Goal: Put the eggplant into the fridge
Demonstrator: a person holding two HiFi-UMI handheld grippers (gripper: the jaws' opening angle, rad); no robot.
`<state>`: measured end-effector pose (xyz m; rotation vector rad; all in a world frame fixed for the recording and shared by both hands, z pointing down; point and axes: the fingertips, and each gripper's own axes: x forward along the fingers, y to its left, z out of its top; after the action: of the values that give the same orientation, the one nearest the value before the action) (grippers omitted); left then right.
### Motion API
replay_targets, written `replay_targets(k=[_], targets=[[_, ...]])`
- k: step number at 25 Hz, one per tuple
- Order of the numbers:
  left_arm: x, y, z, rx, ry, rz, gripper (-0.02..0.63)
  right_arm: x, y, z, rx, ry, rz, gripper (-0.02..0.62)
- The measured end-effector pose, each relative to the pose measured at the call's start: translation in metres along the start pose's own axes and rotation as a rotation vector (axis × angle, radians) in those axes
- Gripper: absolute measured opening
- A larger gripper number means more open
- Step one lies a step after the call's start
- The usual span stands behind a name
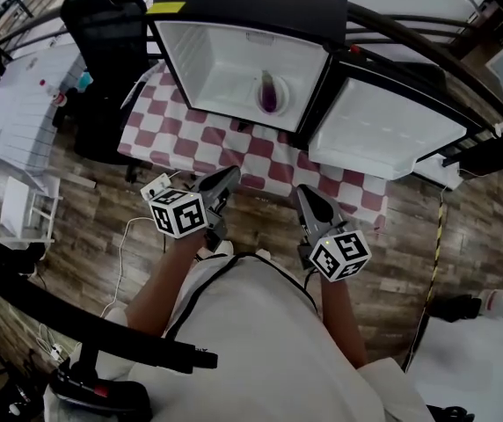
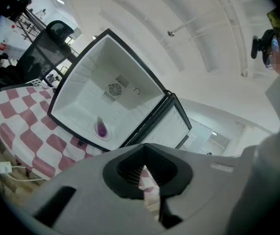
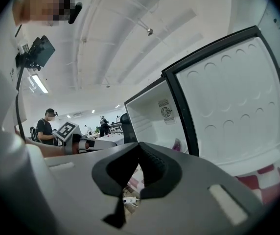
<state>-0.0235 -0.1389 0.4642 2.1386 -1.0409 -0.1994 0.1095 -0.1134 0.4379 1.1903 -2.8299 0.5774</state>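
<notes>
Purple eggplant lies inside fridge, well apart from all fingers.

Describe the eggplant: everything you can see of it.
The eggplant is small, purple and teardrop-shaped, with a smooth skin. It is dark at the narrow end and brighter magenta at the rounded end. It looks whole. It sits in a shallow white dish on the floor of the open fridge, near the hinge-side wall. Only the dish touches it. Whether it stands or leans cannot be told.
</notes>
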Motion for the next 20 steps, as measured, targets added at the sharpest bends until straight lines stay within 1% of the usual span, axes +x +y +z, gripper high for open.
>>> replay_targets(k=[3,5,10,16,20], targets=[[-0.008,-0.003,-0.002,0.064,0.043,-0.018,0.006,-0.001,0.004,0.0,0.008,-0.003,-0.016,0.008],[-0.011,-0.004,-0.005,0.088,0.068,-0.035,0.006,0.0,0.005,-0.001,0.014,-0.006,-0.031,0.006],[-0.012,-0.003,-0.004,0.081,0.084,-0.071,0.006,0.0,0.01,-0.001,0.017,-0.014,-0.06,0.008],[-0.007,-0.007,-0.004,0.112,0.117,-0.119,0.006,0.001,0.014,-0.004,0.016,-0.011,-0.082,0.008],[-0.01,-0.004,-0.003,0.108,0.123,-0.125,0.006,0.005,0.018,-0.004,0.01,-0.011,-0.083,0.006]])
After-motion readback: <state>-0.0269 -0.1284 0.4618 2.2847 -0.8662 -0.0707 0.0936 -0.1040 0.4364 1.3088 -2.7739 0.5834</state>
